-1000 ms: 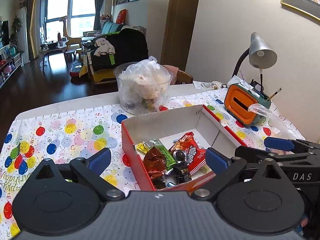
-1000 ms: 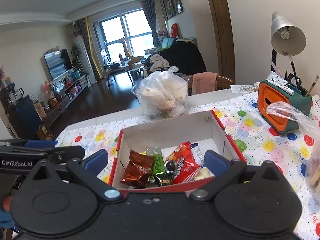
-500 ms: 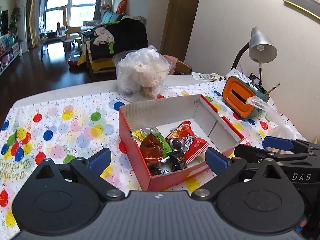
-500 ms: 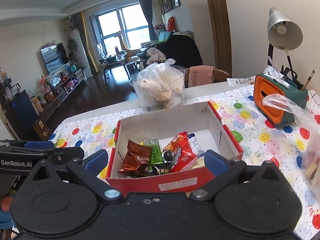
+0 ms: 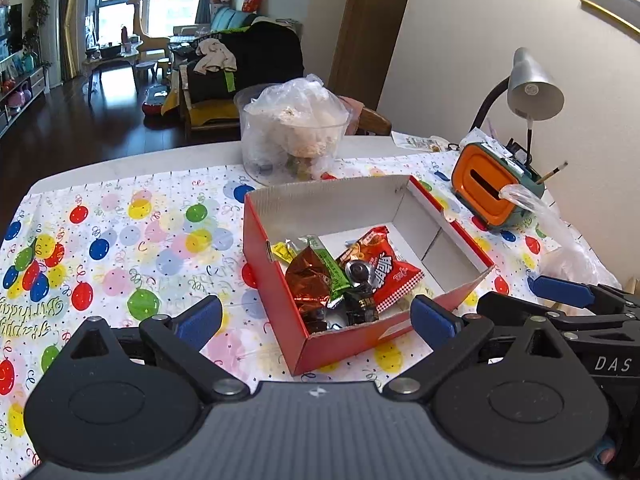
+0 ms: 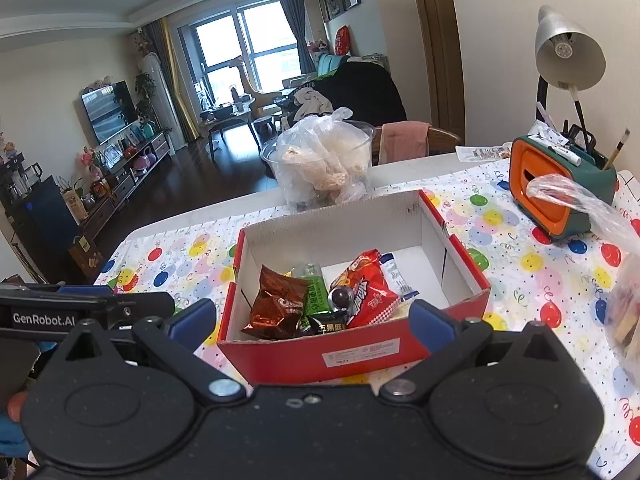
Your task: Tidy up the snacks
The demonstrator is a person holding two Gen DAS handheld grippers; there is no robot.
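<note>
While your left gripper (image 5: 316, 318) and right gripper (image 6: 312, 316) both hover with fingers spread wide and nothing between them, the red cardboard box (image 6: 460, 248) sits on the balloon-print tablecloth (image 5: 132, 232) just ahead of them, its near wall framed between the blue fingertips (image 6: 430, 320) in the right wrist view. Inside the box, the snacks are heaped toward the near left corner: a shiny brown packet (image 6: 280, 304), a green packet (image 6: 314, 294), a red bag (image 6: 366, 290) with white lettering, a small yellow sachet (image 5: 282, 250), a white-and-blue wrapper (image 6: 396, 274) and some dark wrapped pieces (image 5: 360, 302). The far and right parts of the box floor are bare white. Behind the box stands a clear bowl (image 5: 294, 148) holding a knotted plastic bag of pale snacks. To your right, an orange and green holder (image 6: 556, 184) keeps pens and brushes under a grey desk lamp (image 6: 568, 50), and another clear plastic bag (image 6: 624, 280) lies at the right edge of the table. In the left wrist view your right gripper shows at the right edge, beside the box's near right corner.
</note>
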